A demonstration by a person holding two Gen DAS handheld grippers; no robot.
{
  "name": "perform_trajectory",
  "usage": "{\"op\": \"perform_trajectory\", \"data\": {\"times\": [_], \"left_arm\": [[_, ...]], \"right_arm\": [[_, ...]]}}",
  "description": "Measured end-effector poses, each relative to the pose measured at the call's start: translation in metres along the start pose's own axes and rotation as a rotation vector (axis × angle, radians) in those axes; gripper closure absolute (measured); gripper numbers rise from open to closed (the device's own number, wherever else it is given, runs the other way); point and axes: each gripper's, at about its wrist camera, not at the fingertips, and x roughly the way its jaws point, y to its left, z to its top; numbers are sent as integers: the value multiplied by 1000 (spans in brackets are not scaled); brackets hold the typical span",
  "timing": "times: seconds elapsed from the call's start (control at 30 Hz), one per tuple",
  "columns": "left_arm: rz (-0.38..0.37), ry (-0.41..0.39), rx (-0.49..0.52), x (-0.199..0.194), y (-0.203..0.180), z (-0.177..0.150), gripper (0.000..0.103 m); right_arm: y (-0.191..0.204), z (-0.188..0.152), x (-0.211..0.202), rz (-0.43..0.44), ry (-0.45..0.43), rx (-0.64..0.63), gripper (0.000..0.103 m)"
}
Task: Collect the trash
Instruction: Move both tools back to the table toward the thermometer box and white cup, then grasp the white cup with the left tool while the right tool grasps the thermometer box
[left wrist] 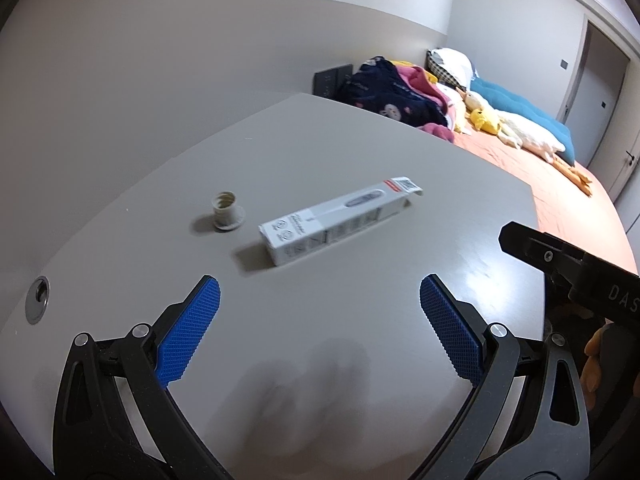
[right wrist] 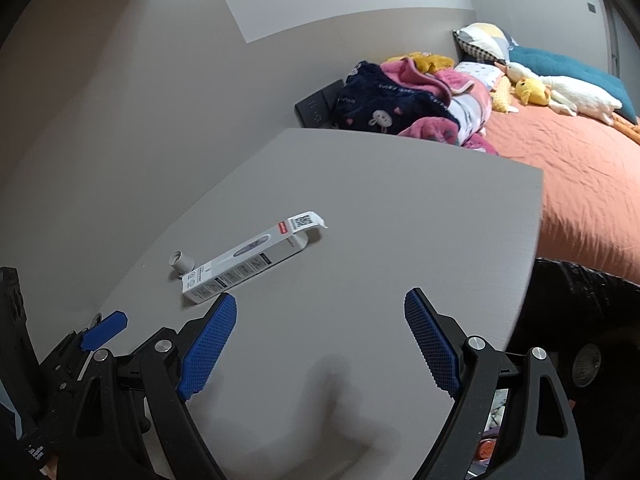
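Two hand-held grippers hover nearest the cameras, over the close edge of the grey worktop [left wrist: 360, 152]: the left hand-held gripper [left wrist: 320, 300] has its blue pads spread wide with nothing between them, and the right hand-held gripper [right wrist: 320, 312] stands just as wide and just as empty. Farther out on the worktop lies a long white carton [left wrist: 340, 218], flat on its side with the flap at its far end open. Just left of the carton's near end, close to it and possibly touching, stands a small grey threaded cap [left wrist: 227, 210]. Both pieces of trash are untouched, so by my judgement the collecting has barely begun: each still has to be grasped and carried off. A black bag [right wrist: 592, 300] shows at the worktop's right edge, perhaps the place for them. Beyond the worktop is a bed [right wrist: 580, 184] piled with clothes and stuffed toys.
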Motion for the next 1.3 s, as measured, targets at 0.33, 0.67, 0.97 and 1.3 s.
{"op": "perform_trajectory", "data": {"times": [0.33, 0.67, 0.97, 1.3], "left_arm": [[25, 5, -25, 19, 33, 12, 21], [40, 24, -57, 45, 67, 20, 46], [34, 42, -31, 66, 81, 27, 54], [40, 61, 6, 82, 89, 32, 63]], "right_arm": [[22, 11, 33, 19, 27, 14, 17], [45, 21, 66, 21, 67, 22, 19], [53, 28, 100, 3, 130, 81, 22], [68, 34, 132, -72, 182, 85, 22]]}}
